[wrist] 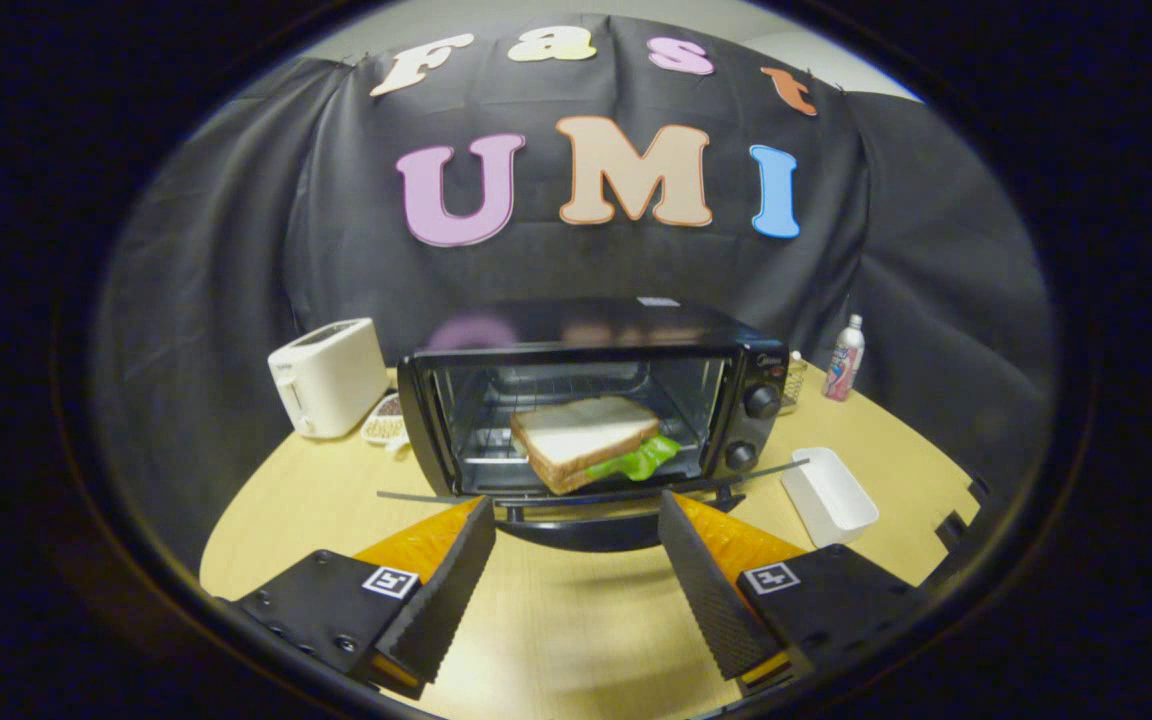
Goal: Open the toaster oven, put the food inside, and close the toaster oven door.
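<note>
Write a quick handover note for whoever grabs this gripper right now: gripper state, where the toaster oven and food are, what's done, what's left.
Gripper: open, holding nothing, fingers spread just short of the lowered door's handle.
Toaster oven: on the table, door folded down flat toward the gripper.
Sandwich: inside on the rack, lettuce sticking out toward the knob side.
Done: door opened, food put in.
Left: lift the door shut, probably by the handle just ahead of the fingers.

Black cloth wall (236, 250) behind wooden table (576, 620)
</note>
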`<action>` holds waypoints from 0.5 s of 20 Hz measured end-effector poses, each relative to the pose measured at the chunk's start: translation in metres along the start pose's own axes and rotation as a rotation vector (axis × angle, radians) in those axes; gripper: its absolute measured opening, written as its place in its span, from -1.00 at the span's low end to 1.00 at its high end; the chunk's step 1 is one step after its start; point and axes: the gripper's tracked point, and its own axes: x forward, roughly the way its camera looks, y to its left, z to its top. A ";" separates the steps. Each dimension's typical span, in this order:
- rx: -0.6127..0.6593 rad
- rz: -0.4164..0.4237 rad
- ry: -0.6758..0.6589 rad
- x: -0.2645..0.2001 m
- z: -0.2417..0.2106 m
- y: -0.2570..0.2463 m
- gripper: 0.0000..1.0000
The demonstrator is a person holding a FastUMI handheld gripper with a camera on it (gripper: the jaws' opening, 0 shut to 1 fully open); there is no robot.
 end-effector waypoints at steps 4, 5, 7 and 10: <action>0.044 0.014 -0.047 0.022 0.031 0.006 1.00; 0.052 0.013 -0.058 0.027 0.039 0.007 1.00; 0.076 0.019 -0.078 0.039 0.051 0.010 1.00; 0.084 0.021 -0.103 0.054 0.064 0.012 1.00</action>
